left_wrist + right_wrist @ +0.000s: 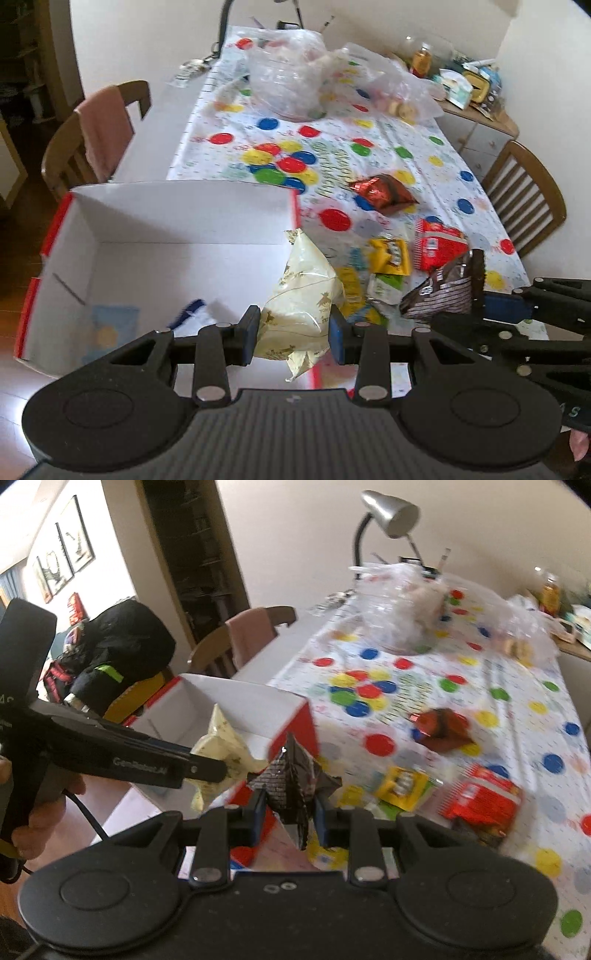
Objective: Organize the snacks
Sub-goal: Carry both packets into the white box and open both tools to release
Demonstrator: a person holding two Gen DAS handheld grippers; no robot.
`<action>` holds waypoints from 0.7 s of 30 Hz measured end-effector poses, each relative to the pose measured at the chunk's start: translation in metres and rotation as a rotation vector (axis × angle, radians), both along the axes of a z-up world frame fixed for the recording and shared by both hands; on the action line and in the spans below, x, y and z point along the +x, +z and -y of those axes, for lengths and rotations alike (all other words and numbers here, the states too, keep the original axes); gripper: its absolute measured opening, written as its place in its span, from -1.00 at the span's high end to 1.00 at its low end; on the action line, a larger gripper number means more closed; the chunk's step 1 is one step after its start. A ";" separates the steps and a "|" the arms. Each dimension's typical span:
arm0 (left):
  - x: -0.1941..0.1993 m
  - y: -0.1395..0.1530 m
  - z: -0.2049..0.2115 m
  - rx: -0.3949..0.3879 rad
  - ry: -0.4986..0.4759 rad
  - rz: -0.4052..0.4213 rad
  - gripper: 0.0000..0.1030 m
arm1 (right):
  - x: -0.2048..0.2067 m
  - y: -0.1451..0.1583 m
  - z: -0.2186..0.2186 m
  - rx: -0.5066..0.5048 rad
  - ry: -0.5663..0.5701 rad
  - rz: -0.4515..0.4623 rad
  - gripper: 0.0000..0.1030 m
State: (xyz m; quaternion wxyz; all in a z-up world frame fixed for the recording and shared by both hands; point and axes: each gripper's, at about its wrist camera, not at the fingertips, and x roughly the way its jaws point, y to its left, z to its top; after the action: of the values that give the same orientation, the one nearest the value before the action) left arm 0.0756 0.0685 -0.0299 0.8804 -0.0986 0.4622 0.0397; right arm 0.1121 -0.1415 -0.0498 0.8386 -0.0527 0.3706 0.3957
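One readable label: "GenRobot.AI" on left tool

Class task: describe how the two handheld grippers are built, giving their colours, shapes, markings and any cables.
Both the left gripper and the right gripper are black, with blue finger pads, silver rivets, two round discs and a ribbed body. Pale lettering runs along the left one's side, and a dark cable trails beneath it.

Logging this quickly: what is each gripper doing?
Left gripper: shut on cream packet.
Right gripper: shut on dark packet.
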 end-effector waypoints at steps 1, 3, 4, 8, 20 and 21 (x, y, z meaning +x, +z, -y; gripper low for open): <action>-0.001 0.001 -0.007 0.004 0.005 0.001 0.28 | 0.000 0.000 -0.010 -0.003 0.006 0.001 0.51; -0.004 0.002 -0.019 0.014 0.018 0.002 0.28 | -0.002 -0.001 -0.025 -0.005 0.016 0.003 0.51; -0.005 0.002 -0.026 0.019 0.023 0.004 0.28 | -0.002 -0.002 -0.034 -0.008 0.020 0.004 0.51; -0.010 0.001 -0.052 0.039 0.045 0.006 0.28 | 0.001 -0.004 -0.064 -0.017 0.028 0.008 0.51; -0.006 -0.017 -0.126 0.104 0.121 -0.033 0.28 | 0.014 -0.024 -0.138 -0.096 0.047 0.002 0.51; -0.005 -0.019 -0.130 0.110 0.123 -0.040 0.28 | 0.016 -0.026 -0.144 -0.103 0.047 -0.001 0.51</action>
State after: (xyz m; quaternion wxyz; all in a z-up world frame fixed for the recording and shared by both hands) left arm 0.0704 0.1989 -0.0492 0.8710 -0.0774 0.4697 0.1213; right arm 0.1276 0.0021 -0.0762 0.8251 -0.1042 0.3895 0.3958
